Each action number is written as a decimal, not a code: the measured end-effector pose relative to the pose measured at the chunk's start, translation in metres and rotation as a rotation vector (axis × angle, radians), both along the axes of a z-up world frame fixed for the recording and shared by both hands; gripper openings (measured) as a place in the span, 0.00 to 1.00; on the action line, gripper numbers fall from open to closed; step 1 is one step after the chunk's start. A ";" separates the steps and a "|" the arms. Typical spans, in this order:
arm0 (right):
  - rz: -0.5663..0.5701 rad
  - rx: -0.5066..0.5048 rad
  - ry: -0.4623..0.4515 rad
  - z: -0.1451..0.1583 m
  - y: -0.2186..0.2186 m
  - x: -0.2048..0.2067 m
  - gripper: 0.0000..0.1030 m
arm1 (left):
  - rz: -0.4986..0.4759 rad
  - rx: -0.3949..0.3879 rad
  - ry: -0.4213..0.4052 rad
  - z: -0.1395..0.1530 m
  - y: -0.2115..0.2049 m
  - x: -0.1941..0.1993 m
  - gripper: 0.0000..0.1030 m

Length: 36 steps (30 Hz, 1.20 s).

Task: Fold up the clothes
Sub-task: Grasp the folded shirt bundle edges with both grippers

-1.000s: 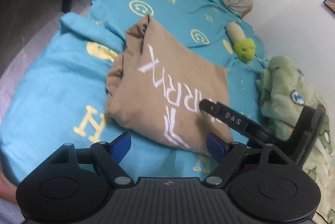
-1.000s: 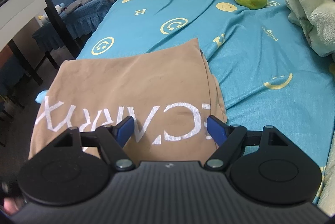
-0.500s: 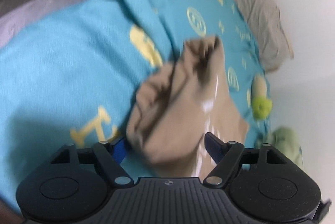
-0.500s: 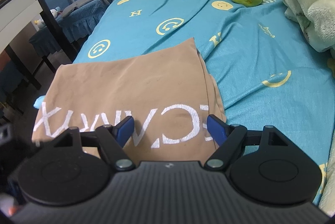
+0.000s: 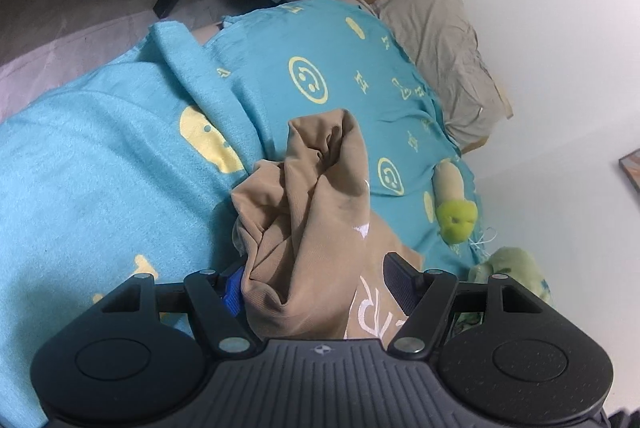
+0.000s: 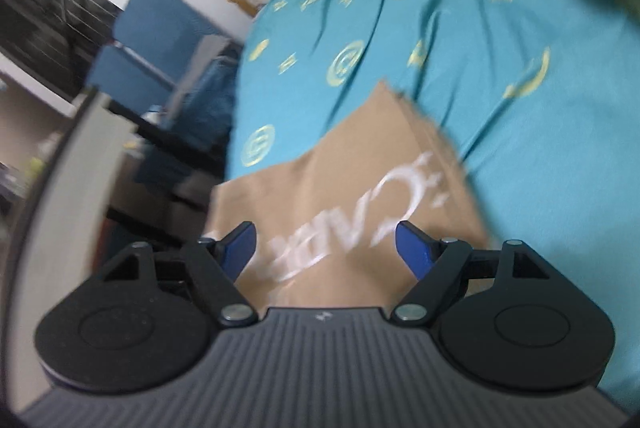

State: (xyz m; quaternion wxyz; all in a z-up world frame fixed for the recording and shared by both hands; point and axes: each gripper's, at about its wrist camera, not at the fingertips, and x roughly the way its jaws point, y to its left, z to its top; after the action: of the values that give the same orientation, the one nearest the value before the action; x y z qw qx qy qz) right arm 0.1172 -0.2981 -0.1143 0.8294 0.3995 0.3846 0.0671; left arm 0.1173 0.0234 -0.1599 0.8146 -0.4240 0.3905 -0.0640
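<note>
The tan printed T-shirt [image 5: 316, 228] lay folded near the bed's side edge, on the blue smiley-print blanket [image 5: 100, 188], well apart from the green stuffed toy [image 5: 456, 216] and the grey pillow [image 5: 436, 40] at the head end. The left gripper [image 5: 316, 284] had its fingers spread wide around the bunched end of the shirt, cloth filling the gap but not pinched. The right gripper [image 6: 326, 248] was likewise spread open, over the white lettering; that view was smeared by motion, so contact with the cloth could not be judged. To finish this step well, both grippers probably needed to catch every layer of the bundle together, close fully before lifting, and carry the fold level so the loose creased end did not spill open.
</note>
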 end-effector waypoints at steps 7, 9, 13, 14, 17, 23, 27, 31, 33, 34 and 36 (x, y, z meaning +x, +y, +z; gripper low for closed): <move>0.046 0.310 0.168 -0.044 0.021 -0.007 0.77 | 0.001 -0.023 0.008 -0.003 0.007 0.003 0.68; 0.058 0.401 0.227 -0.063 0.030 -0.005 0.77 | -0.002 -0.028 0.012 -0.003 0.008 0.004 0.68; 0.005 0.488 0.281 -0.088 0.035 -0.002 0.77 | 0.000 -0.032 0.016 -0.003 0.009 0.004 0.68; -0.024 0.503 0.288 -0.093 0.033 -0.003 0.77 | -0.002 -0.030 0.014 -0.002 0.009 0.004 0.68; -0.127 0.531 0.278 -0.101 0.024 -0.006 0.77 | 0.000 -0.036 0.018 -0.002 0.010 0.004 0.67; -0.253 0.489 0.220 -0.102 0.013 -0.011 0.74 | 0.004 -0.050 0.033 -0.003 0.013 0.004 0.67; -0.323 0.431 0.191 -0.098 0.008 -0.012 0.68 | 0.008 -0.062 0.044 -0.005 0.015 0.004 0.67; -0.374 0.411 0.167 -0.101 -0.001 -0.013 0.66 | 0.010 -0.068 0.058 -0.007 0.014 0.005 0.67; -0.373 0.387 0.166 -0.101 -0.001 -0.012 0.61 | 0.016 -0.087 0.072 -0.011 0.016 0.005 0.68; -0.369 0.368 0.164 -0.100 -0.001 -0.010 0.56 | 0.024 -0.112 0.086 -0.016 0.018 0.005 0.69; -0.360 0.328 0.161 -0.099 0.000 -0.008 0.46 | 0.047 -0.176 0.159 -0.034 0.024 0.009 0.69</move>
State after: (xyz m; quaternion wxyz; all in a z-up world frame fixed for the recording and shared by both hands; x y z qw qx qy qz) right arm 0.1092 -0.2983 -0.2133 0.7190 0.5947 0.3560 -0.0520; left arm 0.1262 0.0479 -0.1940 0.7420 -0.5066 0.4367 -0.0451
